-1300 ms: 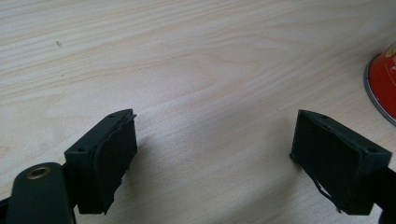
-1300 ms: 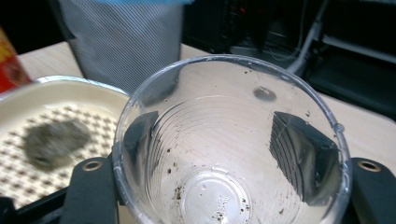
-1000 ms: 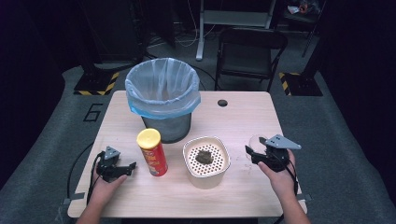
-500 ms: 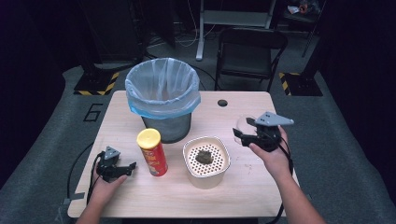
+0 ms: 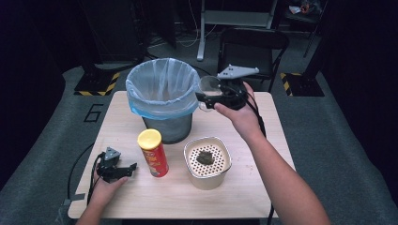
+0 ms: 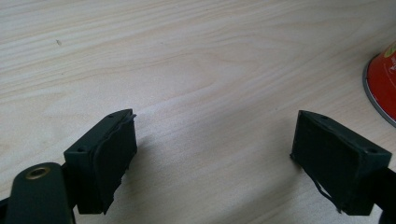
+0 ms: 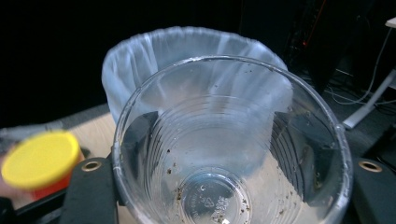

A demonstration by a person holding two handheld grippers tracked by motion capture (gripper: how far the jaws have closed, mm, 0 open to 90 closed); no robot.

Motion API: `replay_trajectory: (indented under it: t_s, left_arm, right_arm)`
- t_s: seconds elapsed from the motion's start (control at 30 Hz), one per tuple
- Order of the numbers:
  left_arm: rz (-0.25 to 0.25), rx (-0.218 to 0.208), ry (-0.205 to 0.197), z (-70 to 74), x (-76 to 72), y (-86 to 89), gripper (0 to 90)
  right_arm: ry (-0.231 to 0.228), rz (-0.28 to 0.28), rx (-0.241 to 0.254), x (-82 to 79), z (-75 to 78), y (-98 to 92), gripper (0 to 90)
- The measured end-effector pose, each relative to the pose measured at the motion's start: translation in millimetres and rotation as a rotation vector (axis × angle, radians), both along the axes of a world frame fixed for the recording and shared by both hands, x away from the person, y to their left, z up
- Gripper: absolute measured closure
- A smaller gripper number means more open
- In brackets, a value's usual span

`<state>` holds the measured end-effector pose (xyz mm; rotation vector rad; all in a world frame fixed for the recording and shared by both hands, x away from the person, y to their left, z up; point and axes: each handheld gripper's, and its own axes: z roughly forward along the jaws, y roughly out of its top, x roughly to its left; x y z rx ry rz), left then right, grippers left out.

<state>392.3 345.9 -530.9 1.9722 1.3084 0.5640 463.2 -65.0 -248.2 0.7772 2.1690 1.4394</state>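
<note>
A clear plastic cup with dark specks inside sits between the jaws of my right gripper, which is shut on it. In the high view the cup is held in the air just right of the bin's rim. The grey waste bin with a pale blue liner stands at the back middle of the table; its liner shows behind the cup. My left gripper rests low on the table at the front left, open, with bare wood between its jaws.
A red crisp tube with a yellow lid stands just right of my left gripper; its lid and base also show. A cream square container with a perforated top and a dark lump sits front middle. A chair stands behind the table.
My right gripper has lifted the cup from the table's right side and carried it back and left to the bin's rim. The left gripper has stayed put.
</note>
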Motion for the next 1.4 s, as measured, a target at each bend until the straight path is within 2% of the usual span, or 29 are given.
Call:
replay_trajectory:
  t_s: [0.03, 0.07, 0.1, 0.2, 0.23, 0.3, 0.33, 0.37, 0.43, 0.63, 0.87, 0.97, 1.03, 1.07, 1.13, 1.17, 1.23, 1.3, 1.37, 1.4]
  left_arm:
    - [0.000, 0.000, 0.000, 0.0, 0.0, 0.0, 13.5]
    - [0.002, -0.003, 0.000, -0.1, -0.2, -0.2, 13.6]
    - [0.002, -0.003, 0.000, -0.1, -0.2, -0.2, 13.6]
    - [0.004, -0.002, -0.002, -0.1, -0.2, -0.3, 13.5]
    - [0.004, -0.002, -0.002, -0.1, -0.2, -0.3, 13.5]
    - [0.008, -0.004, -0.007, -0.5, -0.3, -1.0, 13.3]
    - [-0.002, 0.001, 0.007, 0.7, -0.4, 0.0, 13.3]
    - [-0.002, 0.001, 0.007, 0.7, -0.4, 0.0, 13.2]
    - [-0.001, 0.003, 0.007, 0.8, -0.5, -0.2, 13.2]
    - [-0.013, 0.012, 0.013, 1.0, -0.5, -0.3, 11.8]
    - [-0.013, 0.011, 0.014, 1.0, -1.1, -0.3, 12.0]
    - [-0.012, 0.012, 0.010, 1.0, -1.1, -0.3, 12.2]
    - [-0.011, 0.012, 0.010, 1.1, -1.0, -0.2, 12.3]
    - [-0.012, 0.008, 0.015, 1.2, -1.3, -0.2, 12.4]
    - [-0.011, 0.005, 0.016, 1.2, -1.8, -0.1, 12.5]
    - [-0.009, 0.003, 0.018, 1.3, -2.3, -0.2, 12.5]
    - [-0.006, 0.000, 0.017, 1.3, -2.4, -0.3, 12.5]
    - [-0.002, -0.006, 0.025, 2.1, -2.8, -0.2, 12.5]
    - [0.000, -0.013, 0.024, 2.4, -2.9, 0.4, 12.4]
    - [0.004, -0.025, 0.027, 2.5, -3.3, 0.3, 12.4]
  right_arm:
    - [0.000, 0.000, 0.000, 0.0, 0.0, 0.0, 32.8]
    - [-0.002, 0.005, 0.000, 5.4, 11.3, 10.3, 32.6]
    - [-0.002, 0.005, 0.000, 5.4, 11.3, 10.3, 32.6]
    - [-0.010, 0.021, 0.003, 13.7, 25.0, 28.6, 32.0]
    - [-0.010, 0.021, 0.003, 13.7, 25.0, 28.6, 32.0]
    - [-0.003, 0.026, -0.004, 18.6, 28.5, 38.6, 31.9]
    - [-0.001, 0.027, 0.000, 24.2, 30.8, 48.9, 31.8]
    - [-0.001, 0.027, 0.000, 24.2, 30.8, 48.9, 31.8]
    - [0.007, 0.027, 0.009, 33.7, 32.0, 62.4, 32.0]
    - [0.014, 0.010, -0.025, 49.1, 27.3, 81.8, 32.3]
    - [0.033, -0.002, -0.058, 64.5, 9.8, 107.3, 31.0]
    - [0.042, -0.010, -0.064, 69.7, 1.3, 117.7, 26.5]
    - [0.047, -0.010, -0.062, 70.5, -0.4, 119.2, 23.7]
    - [0.064, -0.016, -0.073, 72.6, -6.1, 124.2, 10.4]
    - [0.066, -0.020, -0.088, 72.6, -8.2, 125.7, 8.8]
    - [0.040, -0.036, -0.094, 70.5, -10.4, 125.7, 6.0]
    - [0.033, -0.038, -0.087, 70.1, -10.7, 124.7, 5.7]
    - [0.047, -0.040, -0.060, 68.9, -9.8, 119.9, 6.1]
    - [0.034, -0.046, -0.067, 66.1, -8.0, 113.9, 7.6]
    - [0.022, -0.042, -0.057, 62.7, -5.8, 105.0, 9.6]
